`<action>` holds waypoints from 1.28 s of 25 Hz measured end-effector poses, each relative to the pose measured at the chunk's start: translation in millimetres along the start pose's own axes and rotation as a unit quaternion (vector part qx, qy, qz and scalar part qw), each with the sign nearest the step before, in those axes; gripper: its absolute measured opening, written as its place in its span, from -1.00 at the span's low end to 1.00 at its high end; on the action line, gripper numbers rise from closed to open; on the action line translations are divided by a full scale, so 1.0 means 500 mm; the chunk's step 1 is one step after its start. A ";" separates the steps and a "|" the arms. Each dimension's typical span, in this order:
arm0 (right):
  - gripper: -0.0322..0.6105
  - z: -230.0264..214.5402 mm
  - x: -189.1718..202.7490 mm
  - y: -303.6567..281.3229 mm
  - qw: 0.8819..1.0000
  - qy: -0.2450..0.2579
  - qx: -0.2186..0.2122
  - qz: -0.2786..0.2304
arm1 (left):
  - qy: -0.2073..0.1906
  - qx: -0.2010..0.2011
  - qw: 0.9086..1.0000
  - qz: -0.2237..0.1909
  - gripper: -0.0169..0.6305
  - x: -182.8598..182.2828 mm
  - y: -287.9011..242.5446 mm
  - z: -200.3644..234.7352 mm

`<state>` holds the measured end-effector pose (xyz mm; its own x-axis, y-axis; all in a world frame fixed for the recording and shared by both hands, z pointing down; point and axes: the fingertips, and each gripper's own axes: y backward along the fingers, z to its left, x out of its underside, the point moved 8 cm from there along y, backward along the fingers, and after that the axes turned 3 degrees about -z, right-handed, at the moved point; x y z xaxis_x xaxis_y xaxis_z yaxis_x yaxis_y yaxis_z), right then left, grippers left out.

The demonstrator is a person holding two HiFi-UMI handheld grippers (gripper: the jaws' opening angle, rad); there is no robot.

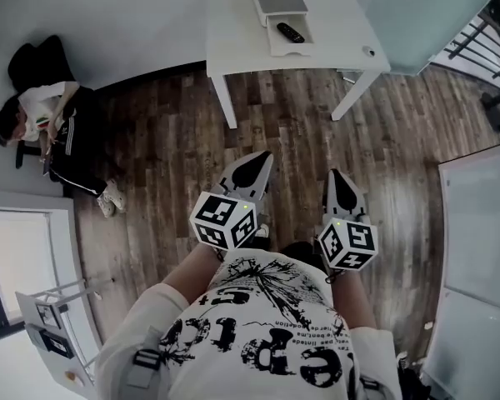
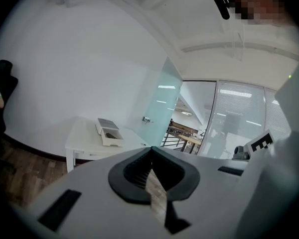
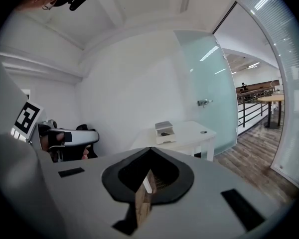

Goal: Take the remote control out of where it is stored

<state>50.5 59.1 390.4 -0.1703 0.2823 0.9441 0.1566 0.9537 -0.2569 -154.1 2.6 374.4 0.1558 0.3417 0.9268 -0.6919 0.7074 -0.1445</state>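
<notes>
A black remote control (image 1: pixel 290 32) lies in the pulled-out drawer of a small white storage box (image 1: pixel 278 2) on a white table (image 1: pixel 233 32) at the far end of the room. The box also shows in the left gripper view (image 2: pixel 108 132) and the right gripper view (image 3: pixel 164 132), far ahead, with something dark in its drawer. My left gripper (image 1: pixel 262 158) and right gripper (image 1: pixel 337 176) are held close to my body over the wooden floor, well short of the table. Both have their jaws together and hold nothing.
A person (image 1: pixel 58 132) sits on the floor against the left wall. A frosted glass door (image 1: pixel 433 15) stands right of the table and a white panel (image 1: pixel 483 248) lines the right side. A small round object (image 1: pixel 368 52) rests at the table's right edge.
</notes>
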 end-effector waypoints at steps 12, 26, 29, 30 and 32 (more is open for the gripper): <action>-0.90 -0.189 -0.077 -0.251 0.999 0.002 -0.053 0.007 | -0.012 -0.087 0.996 -0.003 -0.92 -0.012 -0.267 0.047; -0.90 -0.477 -0.223 -0.511 0.985 0.019 -0.166 0.047 | 0.065 -0.209 0.976 -0.003 -0.92 -0.071 -0.646 0.013; -0.90 -0.497 -0.234 -0.567 0.983 0.021 -0.178 0.048 | 0.077 -0.228 0.971 0.008 -0.92 -0.067 -0.681 0.040; -0.90 -0.501 -0.241 -0.585 0.982 0.026 -0.182 0.043 | 0.080 -0.235 0.969 0.008 -0.92 -0.067 -0.694 0.052; -0.90 -0.507 -0.256 -0.622 0.982 0.036 -0.185 0.031 | 0.082 -0.247 0.966 0.007 -0.92 -0.071 -0.722 0.078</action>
<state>270.3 -300.2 401.7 -0.0822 0.3183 0.9444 0.5100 0.8276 -0.2345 62.8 -289.0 407.2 0.2870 0.4178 0.8620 -0.2809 0.8970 -0.3413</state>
